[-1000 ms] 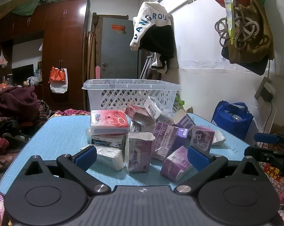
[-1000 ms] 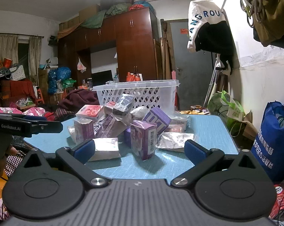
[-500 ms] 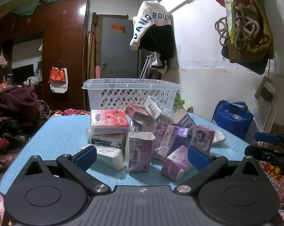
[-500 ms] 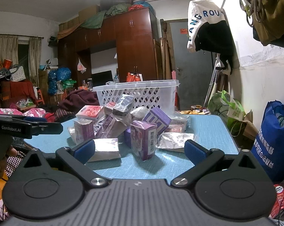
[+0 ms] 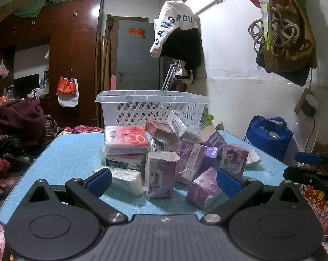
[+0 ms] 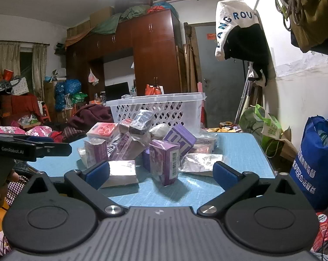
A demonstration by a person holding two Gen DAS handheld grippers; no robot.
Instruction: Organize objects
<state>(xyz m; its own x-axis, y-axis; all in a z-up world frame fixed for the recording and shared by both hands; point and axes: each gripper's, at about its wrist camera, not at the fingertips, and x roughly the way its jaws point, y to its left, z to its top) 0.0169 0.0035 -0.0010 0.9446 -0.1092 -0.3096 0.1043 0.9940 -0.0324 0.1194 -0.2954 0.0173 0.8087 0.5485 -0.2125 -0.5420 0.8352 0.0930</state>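
A pile of small packages lies on the blue table (image 5: 72,152): a red and white pack (image 5: 125,140), several purple boxes (image 5: 161,177) and a white pack (image 5: 124,179). A white lattice basket (image 5: 152,106) stands behind the pile. My left gripper (image 5: 162,179) is open and empty at the table's near edge, short of the pile. In the right wrist view my right gripper (image 6: 161,173) is open and empty, near an upright purple box (image 6: 165,162) and a silver packet (image 6: 121,173). The basket (image 6: 157,109) stands at the back.
A white wall runs along the right, with hanging bags (image 5: 281,28) and a cap (image 5: 177,37). A blue bag (image 5: 268,137) sits on the floor right of the table. Clothes (image 5: 18,117) are heaped at the left. The other gripper (image 6: 31,148) shows at the left edge.
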